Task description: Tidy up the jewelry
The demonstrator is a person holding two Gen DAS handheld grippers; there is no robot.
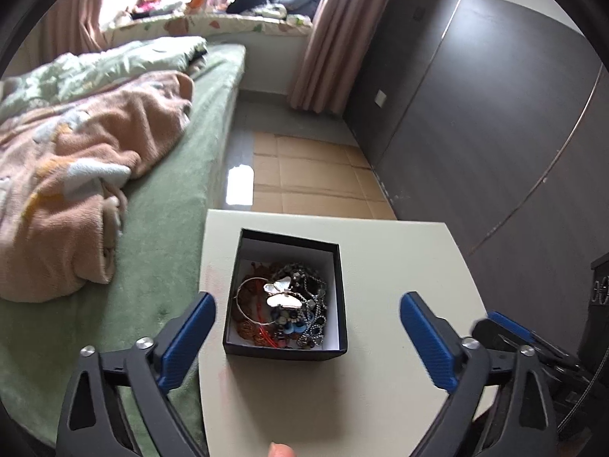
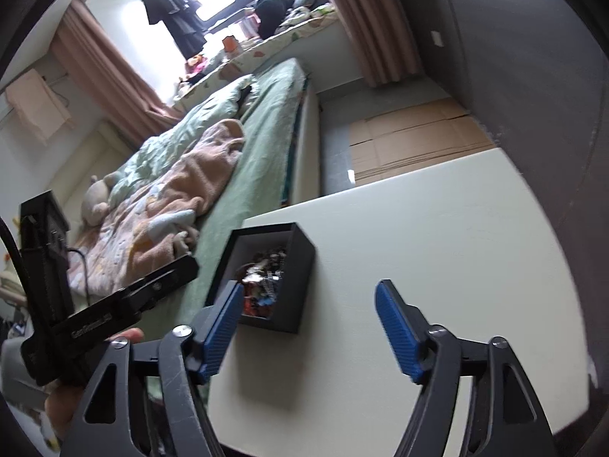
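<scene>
A black open box [image 1: 340, 297] with a white inside sits on a white table [image 1: 399, 259]. It holds a tangle of jewelry [image 1: 283, 304]: a butterfly piece, a silver bangle, dark bead chains, red and blue bits. My left gripper [image 1: 306, 306] is open and empty, above the box, its blue pads on either side of it. The right gripper shows at the right edge of this view [image 1: 510, 327]. In the right wrist view the box [image 2: 300, 266] lies ahead and left, jewelry [image 2: 262, 278] inside. My right gripper [image 2: 308, 297] is open and empty over the table [image 2: 437, 236].
A bed [image 1: 163, 228] with green sheet and a peach blanket [image 1: 76, 175] runs along the table's left side. Cardboard sheets [image 1: 312, 175] cover the floor beyond the table. A dark wardrobe [image 1: 495, 114] stands to the right. The left hand-held unit [image 2: 49, 285] shows at the right wrist view's left.
</scene>
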